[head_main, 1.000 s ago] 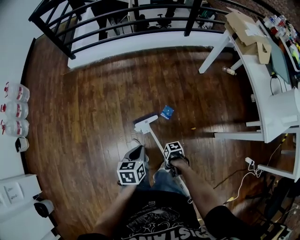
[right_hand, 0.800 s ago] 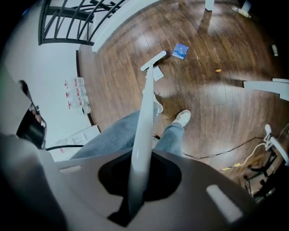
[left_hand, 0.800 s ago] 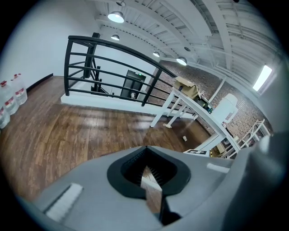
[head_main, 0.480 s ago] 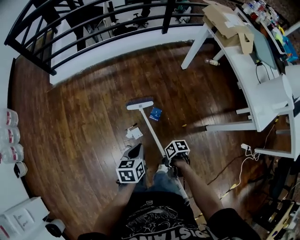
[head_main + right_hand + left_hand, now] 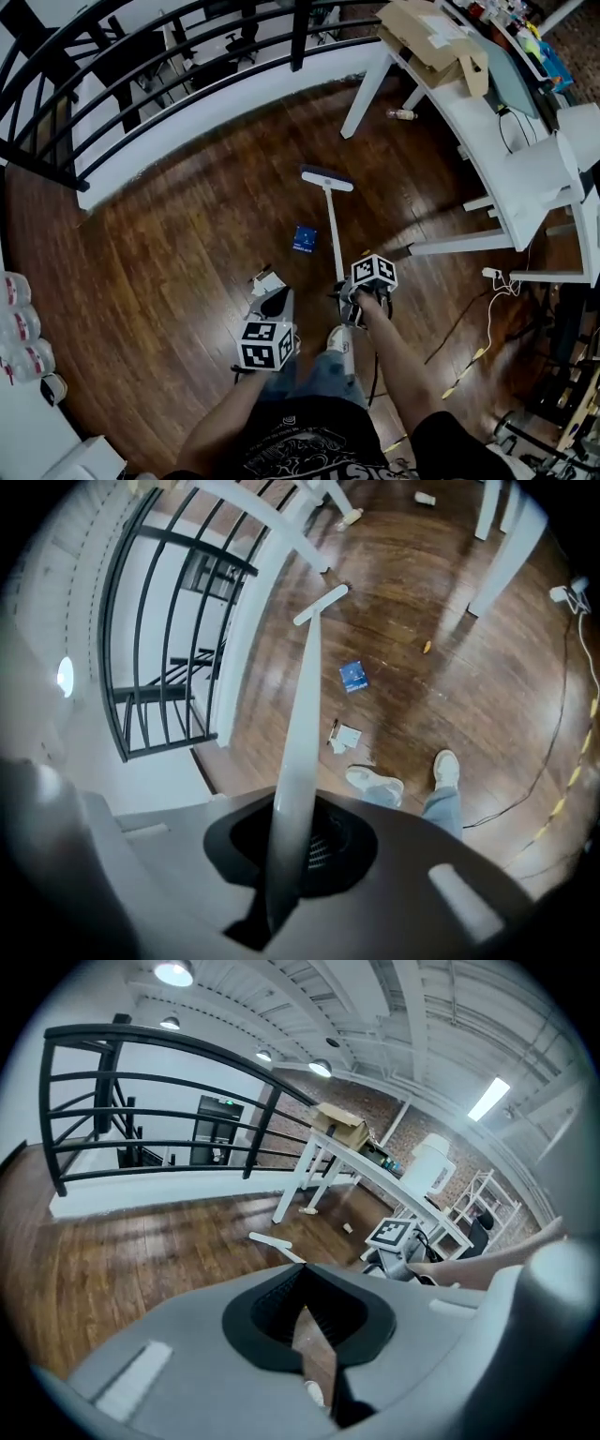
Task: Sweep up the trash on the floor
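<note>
**Broom head sits beyond the trash**

The left gripper (image 5: 274, 309) holds nothing, its jaws only a narrow slit apart, and a white paper scrap (image 5: 269, 281) lies just ahead of them. A blue packet (image 5: 304, 238) lies farther out, just left of the broom (image 5: 332, 225). The right gripper (image 5: 354, 302) clamps the broom's handle, which runs straight away from its jaws. The broom's head rests past both scraps, so the next stroke likely pulls inward.

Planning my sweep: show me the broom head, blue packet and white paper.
broom head (image 5: 327, 178), head view, middle of its bar
blue packet (image 5: 304, 238), head view, its centre
white paper (image 5: 270, 281), head view, its centre
</note>
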Demonstrator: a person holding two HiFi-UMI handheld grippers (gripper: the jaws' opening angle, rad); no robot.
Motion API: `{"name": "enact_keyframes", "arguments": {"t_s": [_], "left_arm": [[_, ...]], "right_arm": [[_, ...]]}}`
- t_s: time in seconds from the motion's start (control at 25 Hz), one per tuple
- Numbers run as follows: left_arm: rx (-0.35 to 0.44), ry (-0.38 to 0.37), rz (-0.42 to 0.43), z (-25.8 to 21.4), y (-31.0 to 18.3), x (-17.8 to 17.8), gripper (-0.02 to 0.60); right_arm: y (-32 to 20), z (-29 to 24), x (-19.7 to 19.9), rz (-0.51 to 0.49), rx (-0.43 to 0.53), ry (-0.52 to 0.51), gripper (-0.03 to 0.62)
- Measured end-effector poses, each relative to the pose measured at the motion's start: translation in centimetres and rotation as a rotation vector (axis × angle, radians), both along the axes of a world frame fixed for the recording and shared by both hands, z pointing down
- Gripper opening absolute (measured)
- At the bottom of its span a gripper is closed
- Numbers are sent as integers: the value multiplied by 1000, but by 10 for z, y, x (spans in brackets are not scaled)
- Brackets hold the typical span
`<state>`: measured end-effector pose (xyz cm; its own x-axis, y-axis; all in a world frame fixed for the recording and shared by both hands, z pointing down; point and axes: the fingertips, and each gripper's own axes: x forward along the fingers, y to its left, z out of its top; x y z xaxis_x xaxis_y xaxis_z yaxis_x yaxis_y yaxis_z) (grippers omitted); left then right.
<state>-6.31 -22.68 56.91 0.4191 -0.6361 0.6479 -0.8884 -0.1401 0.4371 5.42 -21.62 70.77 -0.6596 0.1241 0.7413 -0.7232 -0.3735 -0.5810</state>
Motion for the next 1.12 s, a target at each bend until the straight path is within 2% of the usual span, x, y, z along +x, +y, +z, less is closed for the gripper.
{"name": "enact_keyframes", "arguments": {"t_s": [0.16, 0.32, 0.52, 0.68, 0.96, 1.12], "left_arm": [[-18, -18, 53, 9, -5, -15, 5], [-37, -26, 64, 17, -2, -36, 5], [-78, -24, 38, 31, 14, -61, 5], [-93, -18, -5, 40, 25, -78, 5], [-94, 4, -53, 46, 58, -78, 5], [-79, -2, -65, 39, 90, -65, 5]], "right_arm": [[-10, 29, -5, 92, -42, 42, 6], [-10, 43, -19, 160, -88, 13, 9], [13, 57, -34, 161, -148, 23, 6], [38, 60, -51, 167, -185, -17, 5], [92, 52, -79, 212, -218, -103, 5], [135, 45, -84, 207, -247, -149, 3]]}}
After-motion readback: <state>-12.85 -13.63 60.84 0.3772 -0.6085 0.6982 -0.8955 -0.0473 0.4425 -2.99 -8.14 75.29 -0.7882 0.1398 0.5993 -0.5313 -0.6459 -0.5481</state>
